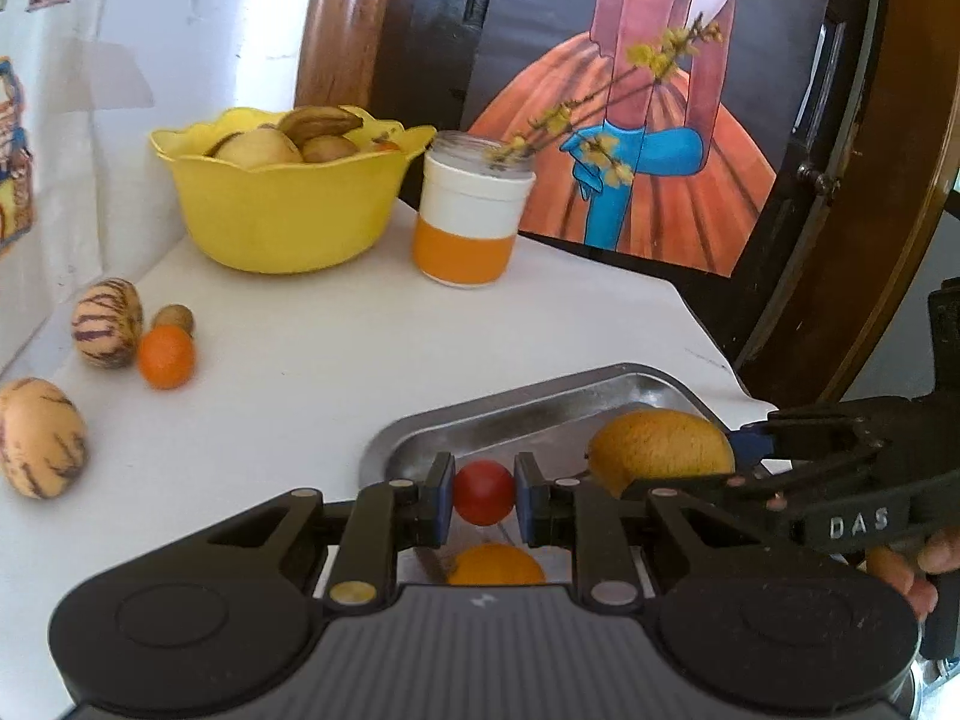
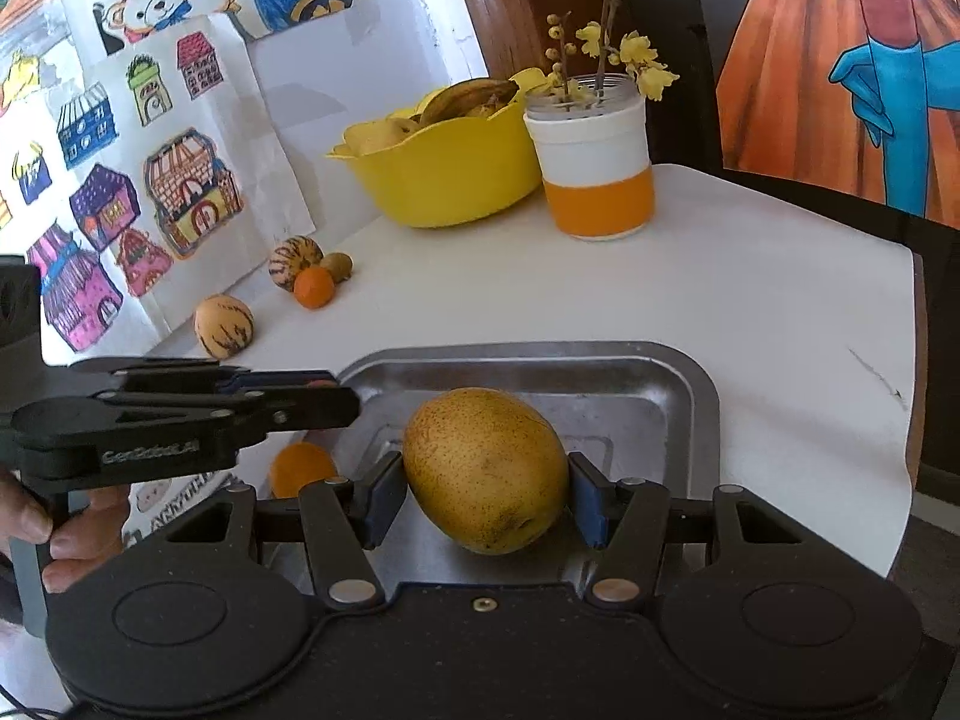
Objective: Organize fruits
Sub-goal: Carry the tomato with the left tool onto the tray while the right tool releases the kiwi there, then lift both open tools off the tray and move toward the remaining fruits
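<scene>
My left gripper (image 1: 483, 493) is shut on a small red fruit (image 1: 483, 492), held over the near left end of a metal tray (image 1: 510, 414). Below it an orange (image 1: 495, 565) lies in the tray. My right gripper (image 2: 485, 498) is shut on a large yellow mango (image 2: 486, 469) above the same tray (image 2: 678, 384). The mango (image 1: 660, 449) also shows at the right of the left wrist view. On the white table lie two striped pepino melons (image 1: 108, 331) (image 1: 39, 437), a small orange (image 1: 166, 357) and a brown fruit (image 1: 175, 318).
A yellow bowl (image 1: 288, 210) holding several fruits stands at the back left, with a white and orange jar (image 1: 467, 216) of yellow flowers beside it. Drawings hang on the wall at the left. A dark framed painting stands behind the table. The table edge runs at the right.
</scene>
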`<state>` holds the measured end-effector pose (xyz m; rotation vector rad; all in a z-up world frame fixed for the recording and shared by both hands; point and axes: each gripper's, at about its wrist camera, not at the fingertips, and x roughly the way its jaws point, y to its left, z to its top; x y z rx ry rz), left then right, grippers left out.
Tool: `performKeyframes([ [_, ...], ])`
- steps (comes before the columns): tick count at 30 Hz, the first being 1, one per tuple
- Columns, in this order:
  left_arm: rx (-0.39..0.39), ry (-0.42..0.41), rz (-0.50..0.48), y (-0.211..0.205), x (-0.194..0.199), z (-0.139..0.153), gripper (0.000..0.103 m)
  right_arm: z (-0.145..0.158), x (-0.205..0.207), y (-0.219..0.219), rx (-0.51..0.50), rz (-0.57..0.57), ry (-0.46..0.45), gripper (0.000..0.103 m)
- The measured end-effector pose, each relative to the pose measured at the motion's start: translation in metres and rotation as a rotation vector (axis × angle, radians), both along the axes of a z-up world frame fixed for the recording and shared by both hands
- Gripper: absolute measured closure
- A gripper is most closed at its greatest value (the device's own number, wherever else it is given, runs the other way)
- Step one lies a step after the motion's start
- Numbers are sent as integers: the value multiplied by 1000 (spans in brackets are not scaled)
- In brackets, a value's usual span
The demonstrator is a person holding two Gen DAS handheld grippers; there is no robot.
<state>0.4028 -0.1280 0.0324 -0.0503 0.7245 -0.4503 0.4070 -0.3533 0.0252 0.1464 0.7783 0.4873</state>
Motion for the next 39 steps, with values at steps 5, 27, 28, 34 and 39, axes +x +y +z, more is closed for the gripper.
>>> performKeyframes([
  [5,-2,22,5,-4,2,-5,79,0,-5,1,-14,5,-7,43],
  [27,-33,-137,80,48,-140,34,1,52,-158,-6,-84,-61,-164,1],
  [28,-27,-137,70,49,-149,34,1,51,-165,-4,-86,-60,-154,1],
  [34,39,-137,20,49,-192,32,1,44,-205,17,-142,-30,-77,1],
  [39,80,-107,1,57,-218,27,1,41,-230,35,-168,5,-19,1],
])
